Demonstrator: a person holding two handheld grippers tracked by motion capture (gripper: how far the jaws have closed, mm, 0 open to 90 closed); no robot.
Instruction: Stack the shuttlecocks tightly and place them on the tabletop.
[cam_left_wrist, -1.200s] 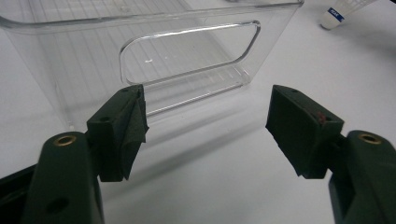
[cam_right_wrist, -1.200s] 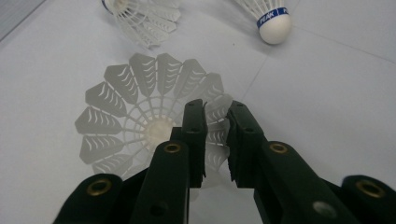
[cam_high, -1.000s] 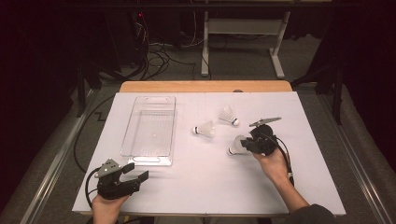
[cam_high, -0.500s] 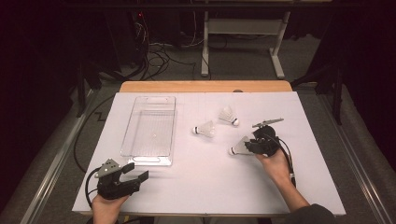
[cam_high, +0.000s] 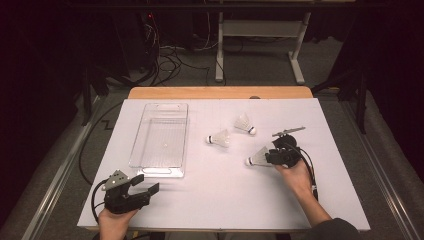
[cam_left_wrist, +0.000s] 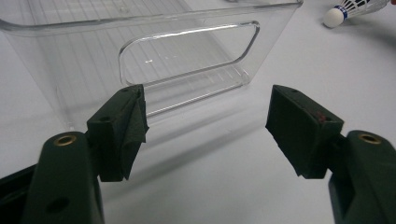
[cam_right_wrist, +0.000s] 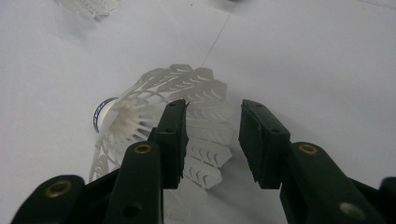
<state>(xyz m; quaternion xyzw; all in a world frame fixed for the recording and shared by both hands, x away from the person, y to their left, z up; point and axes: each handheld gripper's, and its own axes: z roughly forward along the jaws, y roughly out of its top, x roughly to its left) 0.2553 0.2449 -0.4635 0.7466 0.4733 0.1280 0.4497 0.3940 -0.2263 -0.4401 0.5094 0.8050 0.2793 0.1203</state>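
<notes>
We're seeing the right hand-held gripper (cam_right_wrist: 212, 140) just been opening, jaws straddling the shuttlecock's (cam_right_wrist: 154, 121) skirt edge on the bench (cam_high: 220, 200); left hand-held gripper (cam_left_wrist: 205, 135) is sitting wide open, holding nothing.

The room is dark. A white sheet (cam_high: 220, 200) covers most of a wooden table (cam_high: 220, 93), and the wood shows along the far edge. The floor (cam_high: 260, 70) is grey. Black cables (cam_high: 167, 62) lie in a tangle on it, behind the table. A white metal frame (cam_high: 257, 30) with two legs stands farther back. Light falls mostly on the table.
</notes>
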